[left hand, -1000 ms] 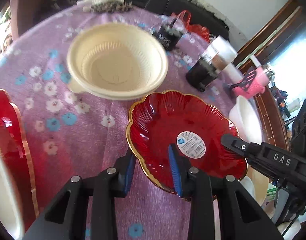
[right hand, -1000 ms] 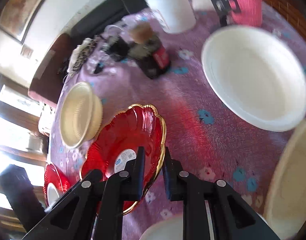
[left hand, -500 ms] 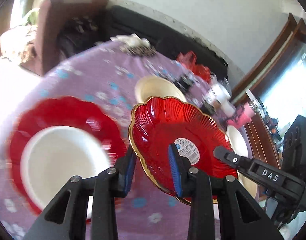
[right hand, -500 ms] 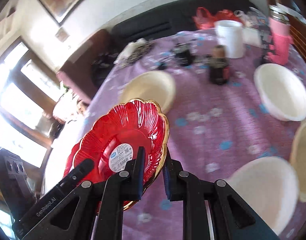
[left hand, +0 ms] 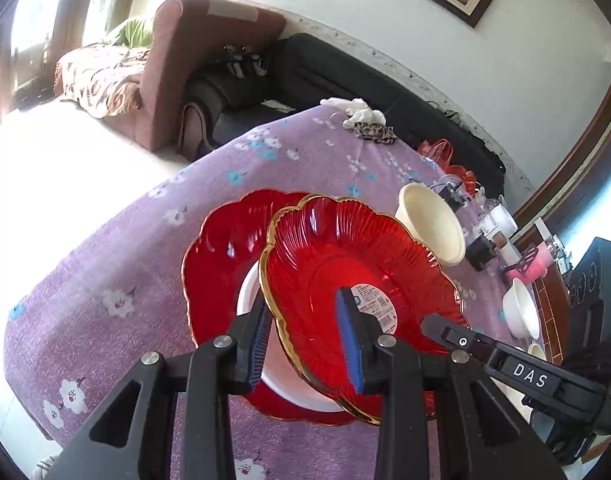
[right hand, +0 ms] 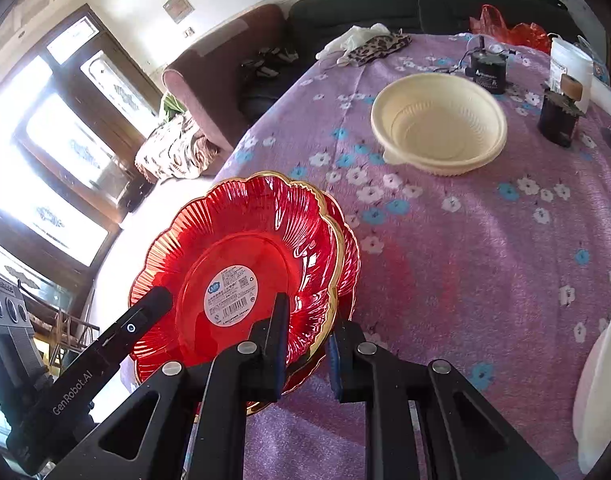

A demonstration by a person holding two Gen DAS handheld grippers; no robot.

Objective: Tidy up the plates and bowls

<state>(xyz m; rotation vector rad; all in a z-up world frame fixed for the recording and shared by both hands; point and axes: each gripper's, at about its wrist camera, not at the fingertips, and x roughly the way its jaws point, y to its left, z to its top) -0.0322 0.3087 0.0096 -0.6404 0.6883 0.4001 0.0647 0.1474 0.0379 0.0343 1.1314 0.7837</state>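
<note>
both hand-held grippers pinch opposite rim edges of the ribbed red plate (left hand: 345, 264): the left hand-held gripper (left hand: 305, 344) and the right hand-held gripper (right hand: 305, 344). it hangs tilted above a second red plate (left hand: 221, 248) with a white bowl (left hand: 249, 292) in it, near the tabletop (right hand: 465, 248) edge. i'd worry the slick rim slips from one grip, or it lands crooked on that bowl and rocks off.
</note>
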